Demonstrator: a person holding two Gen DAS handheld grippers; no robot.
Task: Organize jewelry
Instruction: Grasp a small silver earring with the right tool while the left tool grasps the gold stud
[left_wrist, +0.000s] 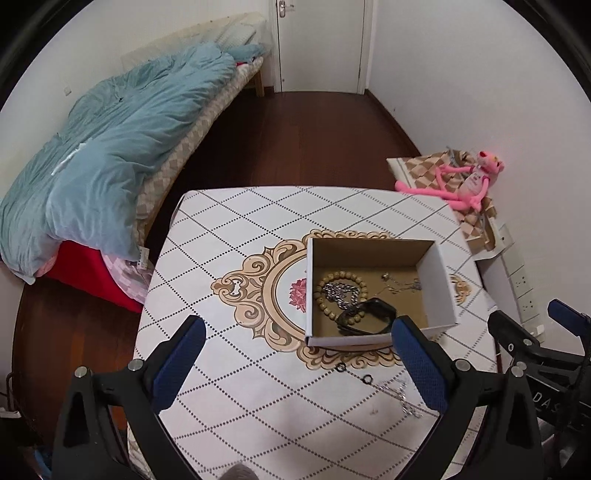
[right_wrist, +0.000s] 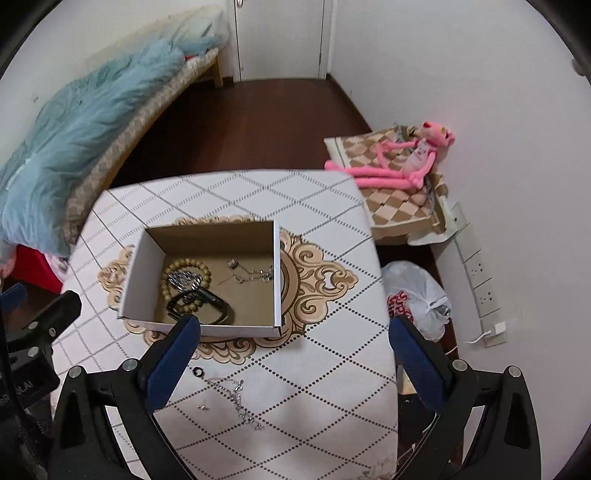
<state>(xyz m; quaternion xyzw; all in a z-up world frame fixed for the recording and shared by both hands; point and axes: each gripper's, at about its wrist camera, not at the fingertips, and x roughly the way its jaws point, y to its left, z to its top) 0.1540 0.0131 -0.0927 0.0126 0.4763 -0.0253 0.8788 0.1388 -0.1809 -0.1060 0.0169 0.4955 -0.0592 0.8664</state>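
Observation:
An open cardboard box (left_wrist: 439, 280) (right_wrist: 277, 266) stands on the patterned table (left_wrist: 258, 229) (right_wrist: 332, 369). Inside lie a wooden bead bracelet (left_wrist: 334, 277) (right_wrist: 186, 264), a silver chain (left_wrist: 338, 293) (right_wrist: 181, 280), a black watch (left_wrist: 369, 314) (right_wrist: 207, 301) and a thin necklace (left_wrist: 400, 284) (right_wrist: 251, 275). On the table in front of the box lie two small black rings (left_wrist: 341, 367) (right_wrist: 198, 372), a silver chain (left_wrist: 400, 397) (right_wrist: 240, 400) and a tiny stud (right_wrist: 202, 407). My left gripper (left_wrist: 295, 362) and right gripper (right_wrist: 291, 362) are both open and empty above the table's near side.
A bed with a blue quilt (left_wrist: 110, 147) (right_wrist: 74, 129) is at the left. A pink plush toy (left_wrist: 469, 181) (right_wrist: 399, 162) lies on a checked cushion at the right by the wall. A white plastic bag (right_wrist: 417, 295) sits on the floor beside the table.

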